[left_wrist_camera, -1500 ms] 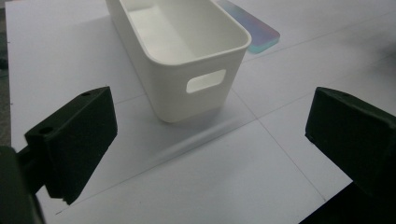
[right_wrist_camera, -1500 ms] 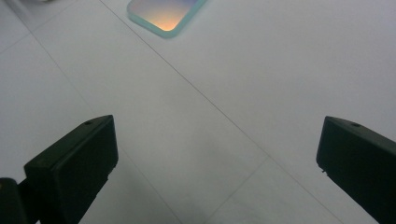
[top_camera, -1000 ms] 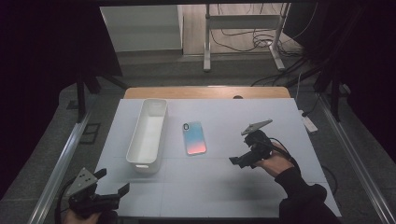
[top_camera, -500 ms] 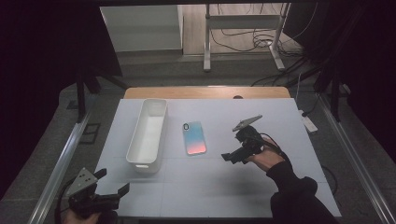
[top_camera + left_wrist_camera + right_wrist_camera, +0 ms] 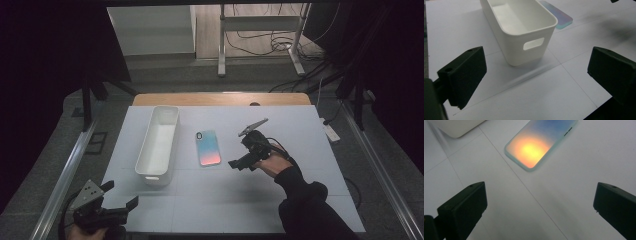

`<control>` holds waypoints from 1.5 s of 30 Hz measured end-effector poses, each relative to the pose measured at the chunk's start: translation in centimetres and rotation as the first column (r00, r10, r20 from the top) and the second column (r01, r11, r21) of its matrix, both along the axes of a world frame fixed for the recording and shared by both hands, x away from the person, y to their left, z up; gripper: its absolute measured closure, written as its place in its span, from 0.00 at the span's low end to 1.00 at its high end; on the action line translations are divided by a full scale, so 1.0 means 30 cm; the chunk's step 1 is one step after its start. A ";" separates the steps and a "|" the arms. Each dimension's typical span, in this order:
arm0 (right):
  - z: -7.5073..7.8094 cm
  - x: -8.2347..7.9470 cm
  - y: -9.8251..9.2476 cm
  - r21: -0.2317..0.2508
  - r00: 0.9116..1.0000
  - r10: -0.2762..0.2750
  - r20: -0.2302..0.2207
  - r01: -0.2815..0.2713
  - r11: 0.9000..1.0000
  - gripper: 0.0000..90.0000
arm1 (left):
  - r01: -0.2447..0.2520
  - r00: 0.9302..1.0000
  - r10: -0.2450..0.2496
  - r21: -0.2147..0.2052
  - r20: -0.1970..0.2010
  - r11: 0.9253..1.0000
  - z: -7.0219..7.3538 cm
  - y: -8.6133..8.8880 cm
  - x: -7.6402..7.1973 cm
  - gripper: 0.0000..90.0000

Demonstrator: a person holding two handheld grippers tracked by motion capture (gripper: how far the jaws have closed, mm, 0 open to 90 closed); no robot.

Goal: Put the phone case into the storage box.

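The right gripper (image 5: pixel 239 163) hovers low over the counter (image 5: pixel 300 130) with its fingers (image 5: pixel 461 210) spread wide and nothing between them. The phone (image 5: pixel 537 141) lies flat just ahead of them, near but not touching, with its back up, fading from blue to orange-pink. In the right gripper view its near short end points back toward the gap between the fingers, and its long axis runs away from them on a slant up and to the right. So the fingers seem roughly lined up to straddle the phone's width, though a small turn may be needed to square them to its long sides.

The left gripper (image 5: pixel 117 210) sits at the near corner of the counter, also wide open and empty, well apart from the phone. The right hand (image 5: pixel 272 162) is plainly the nearer one, so the reach for the phone looks to be its job.

A white bin (image 5: pixel 160 142) stands beyond the phone from the right fingers, its long axis about parallel to the phone's, with a clear strip of counter between the two. From the left fingers it stands just ahead, its handle slot facing them and its inside empty. Nothing lies between the right fingers and the phone; the phone's flat, thin lie on the counter is the likelier difficulty.
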State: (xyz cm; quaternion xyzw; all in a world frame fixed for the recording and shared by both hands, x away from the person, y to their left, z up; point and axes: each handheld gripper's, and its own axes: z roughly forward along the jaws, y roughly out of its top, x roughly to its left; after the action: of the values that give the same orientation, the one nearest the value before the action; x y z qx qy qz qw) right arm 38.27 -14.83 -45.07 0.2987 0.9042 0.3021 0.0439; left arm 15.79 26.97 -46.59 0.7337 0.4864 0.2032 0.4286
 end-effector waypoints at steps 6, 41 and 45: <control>0.000 0.017 0.026 0.003 1.000 -0.002 -0.004 0.002 1.000 0.00 | 0.001 1.000 -0.001 0.000 0.002 1.000 -0.001 0.000 0.001 0.03; -0.054 0.117 0.232 -0.097 1.000 0.011 0.011 -0.010 0.995 0.00 | 0.005 1.000 -0.005 -0.008 0.002 1.000 -0.001 0.003 0.002 0.03; -0.057 0.126 0.256 -0.101 1.000 0.014 0.015 -0.012 0.995 0.00 | 0.005 1.000 -0.005 -0.009 0.003 1.000 -0.001 0.004 0.002 0.03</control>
State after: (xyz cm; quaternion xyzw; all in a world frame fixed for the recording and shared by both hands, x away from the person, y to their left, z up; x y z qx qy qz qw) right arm 42.06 -7.14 -46.79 0.2879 0.9198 0.2587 0.0641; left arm 15.84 27.08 -46.63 0.7328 0.4849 0.2008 0.4331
